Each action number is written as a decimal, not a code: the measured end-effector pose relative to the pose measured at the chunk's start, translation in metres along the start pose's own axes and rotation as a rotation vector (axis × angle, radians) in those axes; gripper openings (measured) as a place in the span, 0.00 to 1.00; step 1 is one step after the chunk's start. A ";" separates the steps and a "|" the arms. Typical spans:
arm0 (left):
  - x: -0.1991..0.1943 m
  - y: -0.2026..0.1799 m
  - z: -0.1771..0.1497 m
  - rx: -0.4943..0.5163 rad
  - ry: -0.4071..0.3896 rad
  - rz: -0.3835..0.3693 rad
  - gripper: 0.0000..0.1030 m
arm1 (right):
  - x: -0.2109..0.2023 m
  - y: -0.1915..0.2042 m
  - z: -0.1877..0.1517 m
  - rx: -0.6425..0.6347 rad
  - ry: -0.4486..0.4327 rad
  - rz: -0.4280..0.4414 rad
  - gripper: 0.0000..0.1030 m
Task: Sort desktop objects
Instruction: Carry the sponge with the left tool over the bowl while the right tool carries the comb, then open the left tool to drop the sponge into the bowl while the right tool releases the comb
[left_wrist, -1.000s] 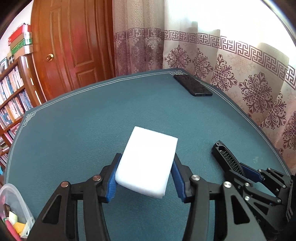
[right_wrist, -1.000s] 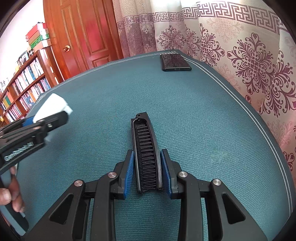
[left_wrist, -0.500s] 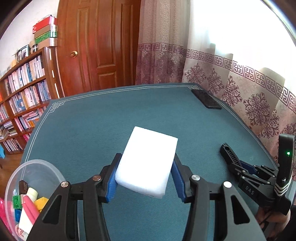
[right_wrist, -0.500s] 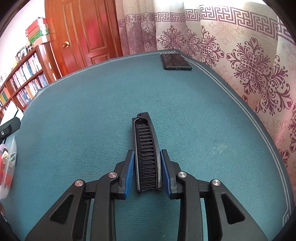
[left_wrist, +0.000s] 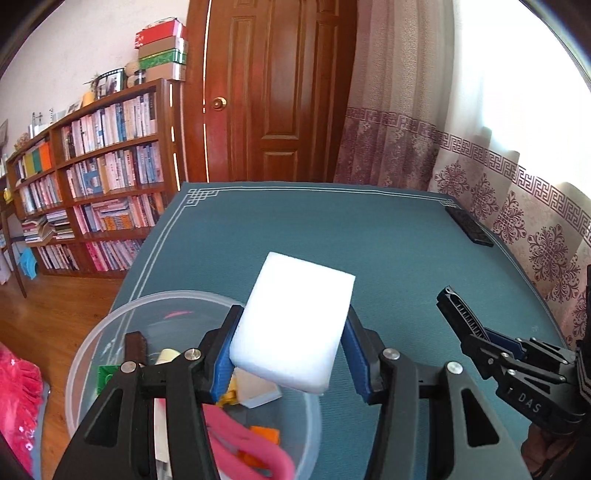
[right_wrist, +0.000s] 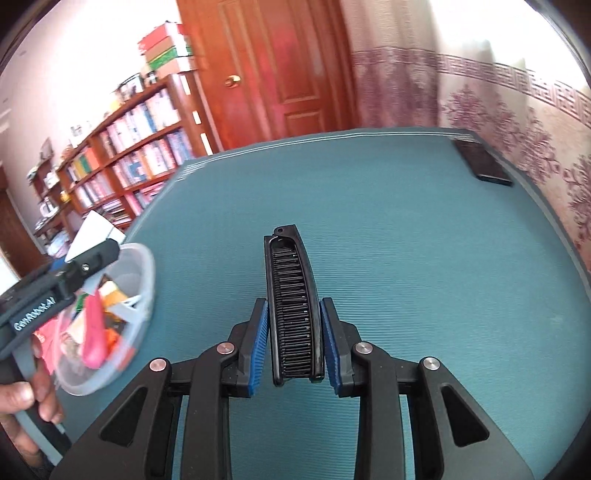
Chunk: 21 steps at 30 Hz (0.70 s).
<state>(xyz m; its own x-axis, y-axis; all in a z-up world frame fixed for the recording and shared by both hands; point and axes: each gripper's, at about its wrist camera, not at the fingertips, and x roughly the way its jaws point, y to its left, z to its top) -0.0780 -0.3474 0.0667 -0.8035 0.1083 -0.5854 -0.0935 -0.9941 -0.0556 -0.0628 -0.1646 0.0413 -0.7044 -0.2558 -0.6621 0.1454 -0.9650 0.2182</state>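
Left tool (left_wrist: 291, 354) and right tool (right_wrist: 294, 343) both clamped, raised.

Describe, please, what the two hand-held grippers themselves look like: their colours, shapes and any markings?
Both are matte black plastic tools with angular, cut-out linkage arms joined by silver round pivot pins. The left gripper and the right gripper each have ribbed blue pads lining their jaws. White lettering marks the bodies: "DAS" on the right one, and text beginning "Gen" on the left one, too blurred to read fully. No cables or sleeves show.
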 end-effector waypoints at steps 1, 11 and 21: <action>-0.002 0.007 -0.001 -0.008 -0.002 0.013 0.55 | 0.002 0.009 0.001 -0.010 0.005 0.016 0.29; -0.009 0.062 -0.010 -0.081 -0.003 0.086 0.55 | 0.014 0.088 0.006 -0.119 0.020 0.130 0.29; -0.012 0.097 -0.019 -0.120 0.015 0.121 0.55 | 0.035 0.138 0.006 -0.180 0.056 0.214 0.29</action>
<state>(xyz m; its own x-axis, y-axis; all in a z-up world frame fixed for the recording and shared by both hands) -0.0659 -0.4450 0.0533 -0.7955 -0.0114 -0.6058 0.0747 -0.9940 -0.0794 -0.0715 -0.3069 0.0524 -0.6054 -0.4528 -0.6546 0.4111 -0.8821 0.2299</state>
